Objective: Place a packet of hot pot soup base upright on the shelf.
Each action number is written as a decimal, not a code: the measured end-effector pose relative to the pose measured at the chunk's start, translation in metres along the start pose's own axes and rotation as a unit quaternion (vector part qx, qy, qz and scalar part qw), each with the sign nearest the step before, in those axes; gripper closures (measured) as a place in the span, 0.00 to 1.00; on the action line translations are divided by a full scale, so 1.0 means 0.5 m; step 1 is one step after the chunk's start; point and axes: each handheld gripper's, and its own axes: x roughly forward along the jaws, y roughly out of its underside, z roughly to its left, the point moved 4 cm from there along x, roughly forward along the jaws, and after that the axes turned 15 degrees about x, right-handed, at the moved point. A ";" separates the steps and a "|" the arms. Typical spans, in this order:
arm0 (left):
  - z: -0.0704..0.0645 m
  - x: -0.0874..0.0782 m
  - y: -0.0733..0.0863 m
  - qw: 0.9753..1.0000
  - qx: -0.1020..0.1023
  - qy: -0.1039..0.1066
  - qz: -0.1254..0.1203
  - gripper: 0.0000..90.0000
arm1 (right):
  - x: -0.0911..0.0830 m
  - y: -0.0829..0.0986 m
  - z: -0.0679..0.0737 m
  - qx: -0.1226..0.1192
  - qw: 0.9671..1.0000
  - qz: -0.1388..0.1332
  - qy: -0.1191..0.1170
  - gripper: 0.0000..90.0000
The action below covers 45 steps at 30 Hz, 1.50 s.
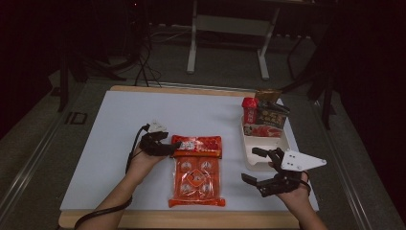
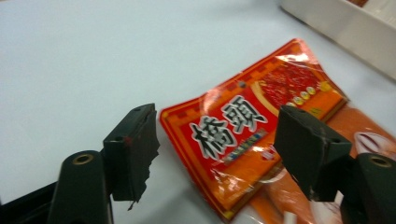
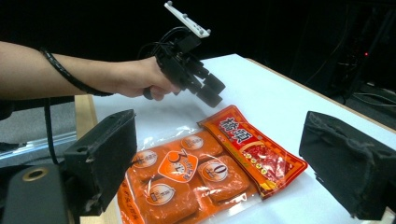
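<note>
Table [image 1: 119, 143]: white top with a wooden edge, dark floor around it; everything sits on its middle and right part.
Orange pack [image 1: 197, 172]: flat clear-and-orange food pack, lies flat on the table centre between my two grippers; red header band with printed characters faces away from me, six round-labelled pieces under the film; in my left gripper view the header corner lifts slightly off the table.
Tray [image 1: 249, 160]: white, shallow, on the right side of the table, well apart from the orange pack; its near part shows bare.
Snack packs [image 1: 268, 117]: dark packets plus a red one [image 1: 249, 110], standing upright in the far end of the tray.
My left gripper [image 1: 173, 146]: held low at the orange pack's far-left corner, jaws spread wide, holding nothing; in my left gripper view the header corner lies in the gap between the two jaws, left jaw over bare table, right jaw over the pack; touching or just above, I cannot tell.
My right gripper [image 1: 255, 165]: hovers by the near end of the tray, right of the orange pack and apart from it; jaws wide apart, holding nothing.
</note>
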 end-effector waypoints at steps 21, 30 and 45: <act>0.027 0.082 0.032 0.998 -0.029 0.027 0.051 0.48 | -0.002 0.005 -0.012 0.010 1.000 0.002 -0.001 0.12; 0.024 0.083 0.032 0.996 -0.030 0.066 0.048 0.70 | -0.001 0.007 -0.014 0.015 1.000 0.006 -0.006 0.12; -0.013 0.084 0.012 0.995 0.016 0.048 0.085 1.00 | 0.002 0.004 -0.014 -0.008 1.000 -0.002 0.005 0.15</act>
